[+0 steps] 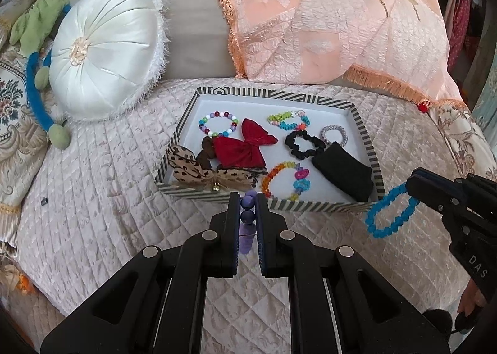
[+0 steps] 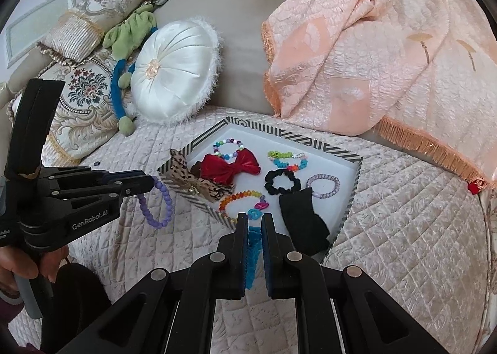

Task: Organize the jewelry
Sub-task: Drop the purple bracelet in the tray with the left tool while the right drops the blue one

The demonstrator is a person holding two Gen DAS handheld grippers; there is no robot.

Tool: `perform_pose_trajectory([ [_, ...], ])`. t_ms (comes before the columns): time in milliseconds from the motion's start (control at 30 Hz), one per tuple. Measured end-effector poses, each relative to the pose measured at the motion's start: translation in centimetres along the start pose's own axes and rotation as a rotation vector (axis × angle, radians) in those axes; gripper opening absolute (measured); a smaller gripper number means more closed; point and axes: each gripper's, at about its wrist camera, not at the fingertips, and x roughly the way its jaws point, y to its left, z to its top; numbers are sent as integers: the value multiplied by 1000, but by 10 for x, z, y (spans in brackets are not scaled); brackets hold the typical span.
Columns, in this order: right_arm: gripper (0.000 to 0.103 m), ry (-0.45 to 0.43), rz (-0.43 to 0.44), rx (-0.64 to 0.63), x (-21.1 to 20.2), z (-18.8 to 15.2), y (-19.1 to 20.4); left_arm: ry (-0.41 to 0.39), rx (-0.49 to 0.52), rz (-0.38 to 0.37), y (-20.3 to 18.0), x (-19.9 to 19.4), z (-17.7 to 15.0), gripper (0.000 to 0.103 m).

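A striped tray (image 1: 363,149) (image 2: 351,198) lies on the quilted sofa seat. It holds several bead bracelets, a red bow (image 1: 245,149) (image 2: 230,166), a leopard-print bow (image 1: 198,174) (image 2: 198,184), a black scrunchie (image 1: 303,144) (image 2: 281,184) and a black cloth (image 1: 344,172) (image 2: 303,223). My left gripper (image 1: 248,198) (image 2: 149,184) is shut on a purple bead bracelet (image 1: 247,217) (image 2: 155,208), just before the tray's near edge. My right gripper (image 2: 255,220) (image 1: 410,189) is shut on a blue bracelet (image 2: 253,254) (image 1: 388,214), held by the tray's near right corner.
A round white satin cushion (image 1: 102,52) (image 2: 174,71) leans at the back left beside a green and blue plush toy (image 1: 37,43) (image 2: 124,52). A peach fringed blanket (image 1: 335,21) (image 2: 372,59) drapes the backrest behind the tray. A patterned pillow (image 2: 80,87) lies far left.
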Motion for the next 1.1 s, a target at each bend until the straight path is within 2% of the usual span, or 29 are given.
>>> perform_pose_trajectory([
  [433, 8, 30, -25, 20, 30, 30, -31, 15, -18, 9, 8, 24, 33, 8],
  [767, 8, 56, -42, 24, 60, 53, -50, 17, -38, 30, 18, 44, 70, 8],
  [1100, 8, 68, -46, 35, 101, 83, -68, 34, -29, 54, 12, 84, 108, 8],
])
